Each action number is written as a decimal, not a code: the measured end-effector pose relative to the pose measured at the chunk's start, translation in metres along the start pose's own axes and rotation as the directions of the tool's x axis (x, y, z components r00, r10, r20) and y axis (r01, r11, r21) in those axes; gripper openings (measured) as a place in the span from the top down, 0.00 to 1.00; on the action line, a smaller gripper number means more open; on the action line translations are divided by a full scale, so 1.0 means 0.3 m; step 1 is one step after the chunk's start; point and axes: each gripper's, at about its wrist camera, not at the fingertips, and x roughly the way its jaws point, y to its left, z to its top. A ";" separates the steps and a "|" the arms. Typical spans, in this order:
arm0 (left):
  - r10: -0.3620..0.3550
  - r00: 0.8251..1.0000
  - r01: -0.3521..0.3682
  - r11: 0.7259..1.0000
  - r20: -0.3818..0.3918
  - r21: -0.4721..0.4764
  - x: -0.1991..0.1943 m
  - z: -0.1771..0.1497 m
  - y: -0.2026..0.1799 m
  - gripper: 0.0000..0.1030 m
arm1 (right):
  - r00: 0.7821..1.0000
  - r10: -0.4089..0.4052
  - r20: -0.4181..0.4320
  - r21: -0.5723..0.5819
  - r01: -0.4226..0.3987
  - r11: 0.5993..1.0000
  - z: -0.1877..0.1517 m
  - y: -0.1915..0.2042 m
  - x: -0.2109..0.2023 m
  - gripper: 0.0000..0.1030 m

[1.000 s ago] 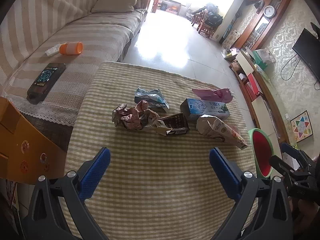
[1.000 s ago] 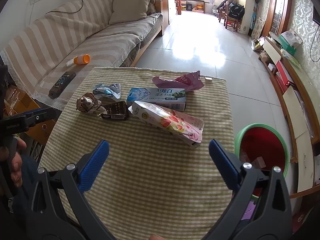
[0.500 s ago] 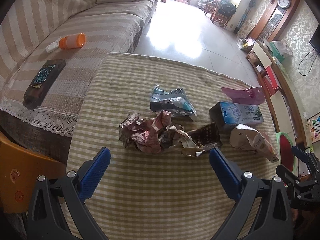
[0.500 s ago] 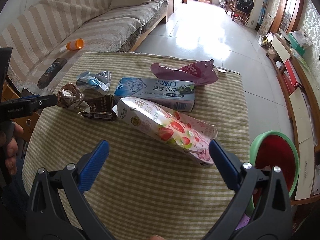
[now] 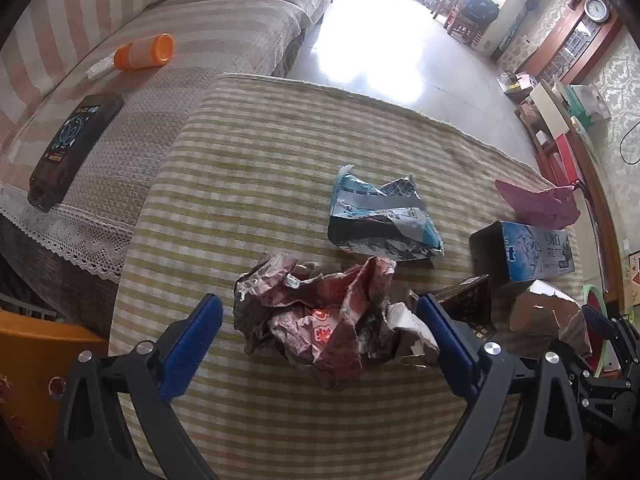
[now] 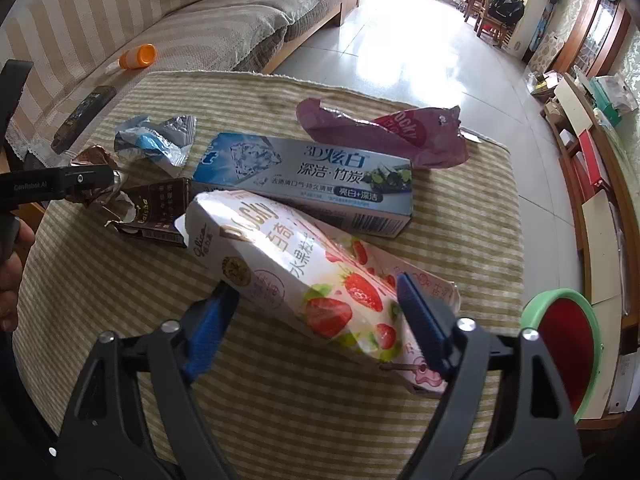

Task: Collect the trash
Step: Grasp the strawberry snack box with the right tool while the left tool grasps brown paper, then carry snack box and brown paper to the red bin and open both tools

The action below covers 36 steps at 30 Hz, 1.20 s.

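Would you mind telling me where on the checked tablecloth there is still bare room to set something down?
The green-checked tablecloth is bare along its far side, beyond the crumpled silver-blue foil wrapper, and on the sofa side, left of the crumpled brown-red wrapper. The near edge is free too. The middle is crowded around the blue toothpaste box and strawberry biscuit box.

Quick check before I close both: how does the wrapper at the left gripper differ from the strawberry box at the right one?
The brown wrapper is a crumpled foil wad of no fixed shape; the strawberry box is a long white carton, dented, with a torn-open end. The wrapper lies well clear of the left gripper's closing fingers; the box nearly fills the right gripper's closing span. Both lie on the checked tablecloth between the jaws, not yet squeezed.
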 end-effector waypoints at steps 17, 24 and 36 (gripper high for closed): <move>-0.031 0.997 0.032 0.999 0.077 -0.019 -0.137 -0.043 0.039 0.58 | 0.998 -0.020 0.066 0.004 0.019 1.000 -0.008 -0.013 -0.124 0.75; -0.044 0.992 0.043 0.999 0.121 0.006 -0.255 -0.086 0.016 0.58 | 0.994 0.028 0.105 0.069 -0.035 0.997 -0.050 -0.032 -0.245 0.75; -0.085 0.976 0.066 0.993 0.199 0.099 -0.453 -0.151 -0.115 0.58 | 0.979 0.015 0.204 0.131 -0.043 0.991 -0.122 -0.092 -0.463 0.75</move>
